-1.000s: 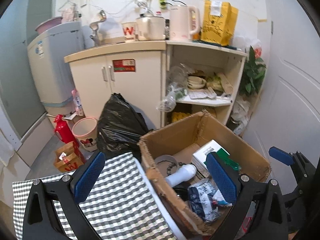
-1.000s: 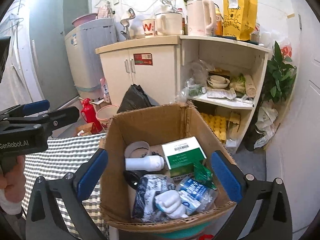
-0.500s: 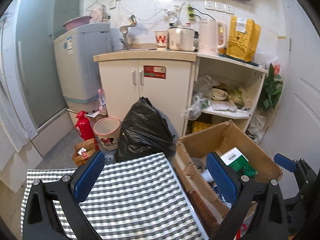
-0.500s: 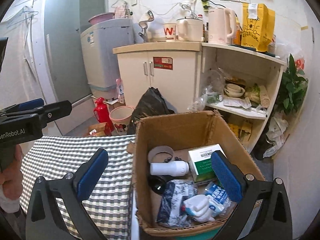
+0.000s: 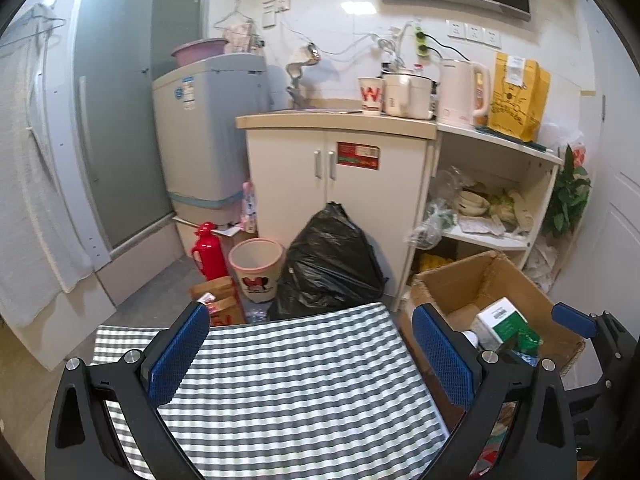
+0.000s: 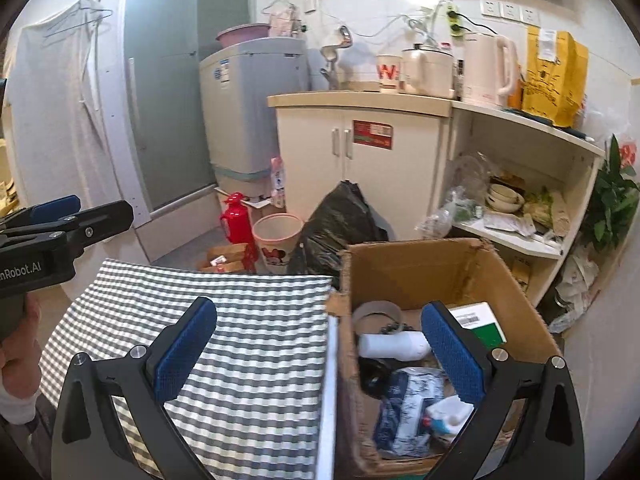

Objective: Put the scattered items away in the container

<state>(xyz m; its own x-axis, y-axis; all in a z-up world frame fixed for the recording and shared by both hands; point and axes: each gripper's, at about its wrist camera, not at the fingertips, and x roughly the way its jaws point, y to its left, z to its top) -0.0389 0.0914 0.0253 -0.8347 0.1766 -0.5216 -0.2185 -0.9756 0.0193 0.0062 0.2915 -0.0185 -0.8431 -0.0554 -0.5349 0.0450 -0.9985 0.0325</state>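
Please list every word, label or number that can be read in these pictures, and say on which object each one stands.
"nRobot.AI": on the left gripper, start cut off by the frame edge.
"W": red letter on the paper cup.
Red sticker on the cabinet door: too blurred to read.
Barcode label on the green and white box: too small.

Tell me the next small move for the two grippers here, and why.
Probably draw both back and stop. The left gripper and right gripper are open and hold nothing. The checked tablecloth shows no loose items, while the cardboard box beside it already holds the white bottle, the green and white carton and packets.
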